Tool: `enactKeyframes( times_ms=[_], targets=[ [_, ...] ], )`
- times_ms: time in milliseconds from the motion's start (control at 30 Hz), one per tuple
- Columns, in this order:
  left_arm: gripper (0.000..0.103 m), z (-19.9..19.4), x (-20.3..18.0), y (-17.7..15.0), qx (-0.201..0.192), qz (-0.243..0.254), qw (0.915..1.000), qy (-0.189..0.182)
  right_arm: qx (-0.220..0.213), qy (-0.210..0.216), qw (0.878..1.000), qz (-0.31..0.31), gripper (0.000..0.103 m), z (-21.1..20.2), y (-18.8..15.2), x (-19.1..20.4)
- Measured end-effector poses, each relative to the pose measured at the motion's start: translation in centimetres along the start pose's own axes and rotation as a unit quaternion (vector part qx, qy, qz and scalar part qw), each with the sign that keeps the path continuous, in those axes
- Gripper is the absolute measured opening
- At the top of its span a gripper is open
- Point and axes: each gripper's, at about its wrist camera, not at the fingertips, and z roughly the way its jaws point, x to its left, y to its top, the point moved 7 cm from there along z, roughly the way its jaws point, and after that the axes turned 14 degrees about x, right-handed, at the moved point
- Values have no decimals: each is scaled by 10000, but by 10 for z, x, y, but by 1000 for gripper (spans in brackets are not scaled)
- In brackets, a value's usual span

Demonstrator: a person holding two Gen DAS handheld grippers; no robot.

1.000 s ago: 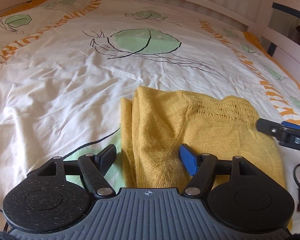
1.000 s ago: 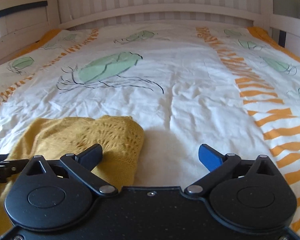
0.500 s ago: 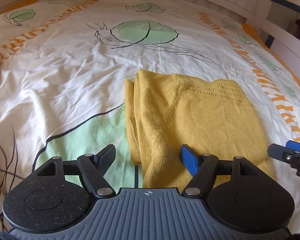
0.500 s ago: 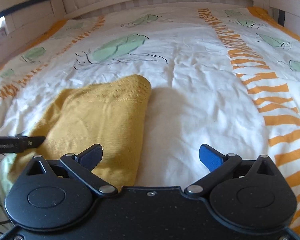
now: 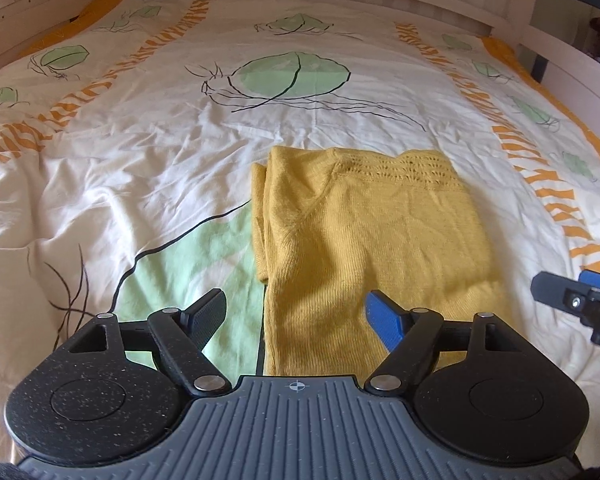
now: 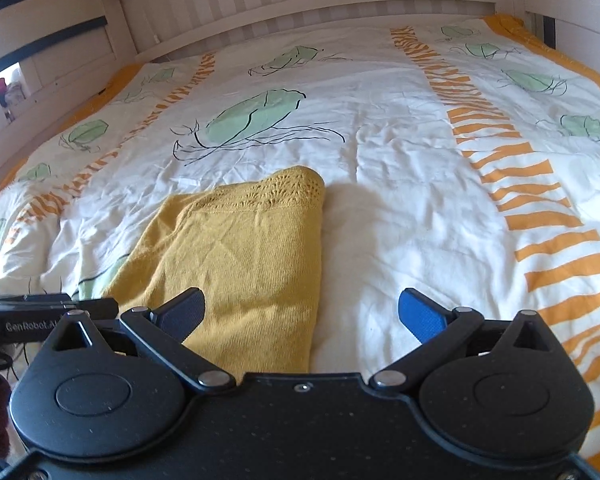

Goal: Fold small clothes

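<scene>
A white bed frame (image 6: 340, 4) encloses a duvet cover (image 5: 140, 168) printed with green leaf shapes and orange stripes, creased all over. On it, directly ahead of both claws, lies a folded mustard-yellow knitted sweater (image 5: 376, 240), its lace-patterned band at the far end. The left claw (image 5: 296, 316) hovers at the sweater's near left edge, fingers spread, its blue pad over the knit and its black pad over the green print. The right claw (image 6: 304, 314) hovers at the near right edge, also spread and gripping nothing.
</scene>
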Motion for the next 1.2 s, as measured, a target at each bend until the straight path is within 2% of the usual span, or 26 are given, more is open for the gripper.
enactKeyframes(
  times_ms=[200, 300, 533, 633, 833, 1200],
  targets=[
    [76, -13, 6, -8, 11, -120, 9998, 158, 70, 87, 9997, -226, 102, -10, -13, 10],
    [76, -17, 8, -12, 46, -149, 9993, 348, 91, 112, 9996, -237, 102, -14, -18, 15],
    [76, -13, 8, -21, 179, -35, 9984, 543, 291, -347, 9989, -108, 102, -9, -26, 17],
    [76, -8, 8, -26, 285, -30, 9983, 511, 342, -523, 9979, -177, 102, -7, -28, 19],
    [76, -3, 7, -31, 405, 0, 9980, 480, 444, -315, 9983, -205, 102, -4, -32, 22],
    [76, 2, 3, -37, 566, 60, 9975, 408, 545, -271, 9980, -179, 102, -1, -34, 24]
  ],
)
